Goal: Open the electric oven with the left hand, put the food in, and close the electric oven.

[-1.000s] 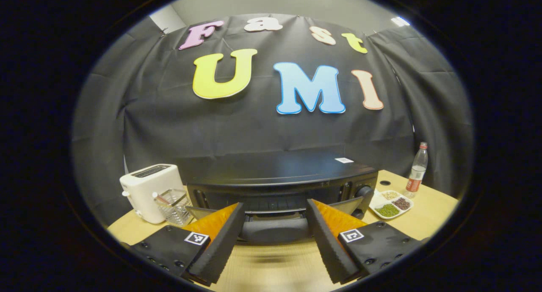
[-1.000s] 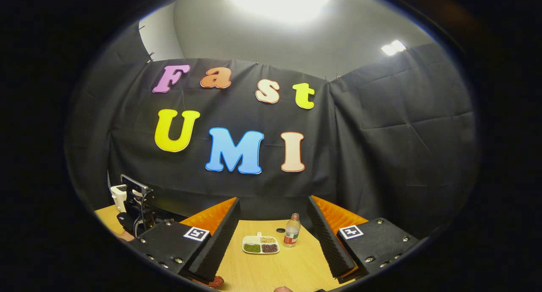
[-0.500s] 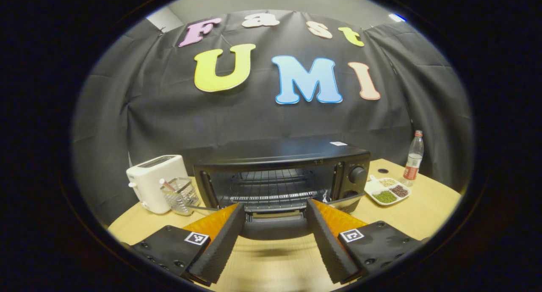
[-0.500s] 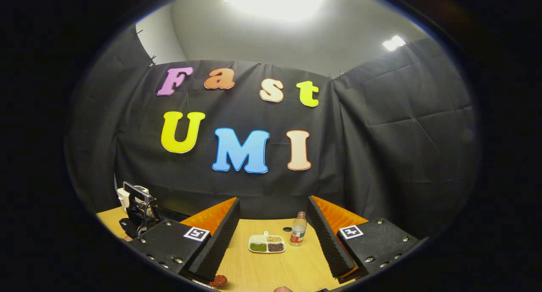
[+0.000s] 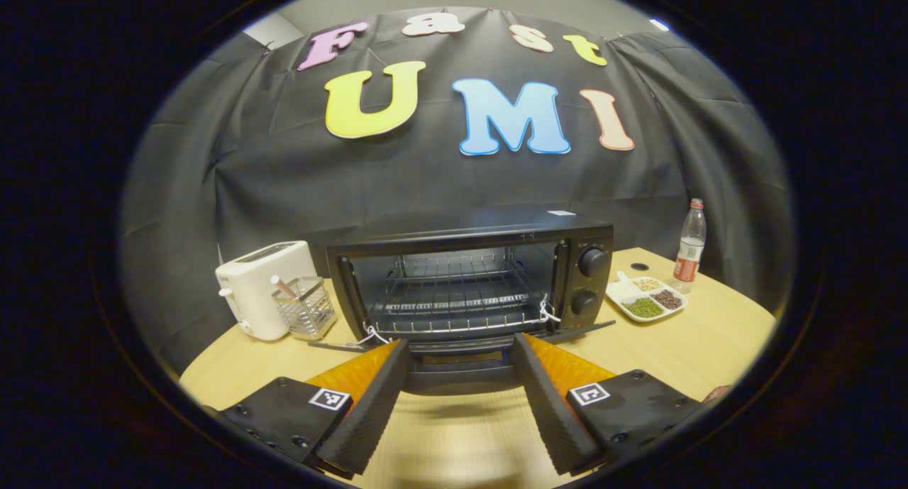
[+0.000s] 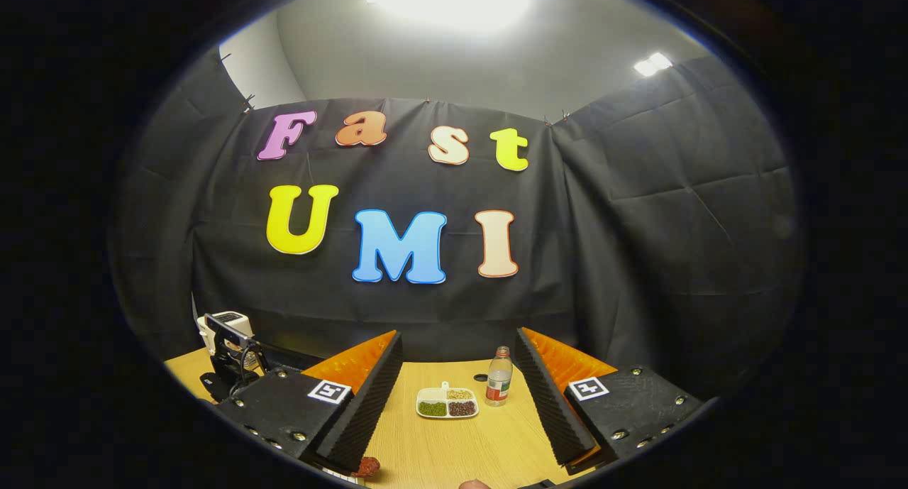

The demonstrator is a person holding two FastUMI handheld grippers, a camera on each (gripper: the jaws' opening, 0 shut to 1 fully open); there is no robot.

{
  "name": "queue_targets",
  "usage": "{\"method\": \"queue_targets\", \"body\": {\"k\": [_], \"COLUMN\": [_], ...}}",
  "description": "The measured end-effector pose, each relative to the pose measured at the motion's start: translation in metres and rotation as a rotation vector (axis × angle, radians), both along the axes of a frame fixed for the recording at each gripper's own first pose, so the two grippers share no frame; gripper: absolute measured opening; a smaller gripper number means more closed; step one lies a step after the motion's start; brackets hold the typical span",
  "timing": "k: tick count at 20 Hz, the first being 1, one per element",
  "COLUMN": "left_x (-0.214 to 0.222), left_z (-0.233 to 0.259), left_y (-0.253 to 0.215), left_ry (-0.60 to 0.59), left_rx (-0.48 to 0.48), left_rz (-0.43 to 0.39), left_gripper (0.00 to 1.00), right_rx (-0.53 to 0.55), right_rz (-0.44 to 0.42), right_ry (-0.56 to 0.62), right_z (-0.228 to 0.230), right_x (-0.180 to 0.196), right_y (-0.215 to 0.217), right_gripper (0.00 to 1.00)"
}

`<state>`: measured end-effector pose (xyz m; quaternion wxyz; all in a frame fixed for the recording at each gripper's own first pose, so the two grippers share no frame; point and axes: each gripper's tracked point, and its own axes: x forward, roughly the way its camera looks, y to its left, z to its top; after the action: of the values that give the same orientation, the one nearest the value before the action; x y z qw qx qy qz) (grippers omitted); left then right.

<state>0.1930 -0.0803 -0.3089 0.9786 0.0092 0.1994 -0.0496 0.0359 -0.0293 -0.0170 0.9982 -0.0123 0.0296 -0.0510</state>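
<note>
The black electric oven stands open in the left gripper view, its wire rack bare. Its door hangs down flat toward me, and the door handle lies between the fingers of my left gripper, which is open and spread wider than the handle. In the right gripper view my right gripper is open above the wooden table, with nothing between its fingers. A reddish-brown piece of food peeks out under its left finger. The left gripper's rig shows at the far left there.
A white toaster and a wire basket stand left of the oven. To its right are a divided dish of beans and a plastic bottle. The dish and bottle also lie ahead of my right gripper.
The oven door has swung down from partly open to flat, baring the rack. My left gripper has dropped and drawn back with the handle. The right gripper has barely shifted.
</note>
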Motion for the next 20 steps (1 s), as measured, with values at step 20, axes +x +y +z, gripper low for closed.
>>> {"method": "queue_targets", "body": {"k": [20], "left_x": [-0.057], "left_z": [-0.050], "left_y": [-0.001], "left_ry": [0.150], "left_rx": [0.028], "left_rz": [-0.026], "left_gripper": [0.97], "right_rx": [-0.014], "right_rz": [0.064], "right_ry": [0.064], "right_z": [-0.018], "right_x": [-0.010], "right_y": [0.011], "right_gripper": [0.96]}}
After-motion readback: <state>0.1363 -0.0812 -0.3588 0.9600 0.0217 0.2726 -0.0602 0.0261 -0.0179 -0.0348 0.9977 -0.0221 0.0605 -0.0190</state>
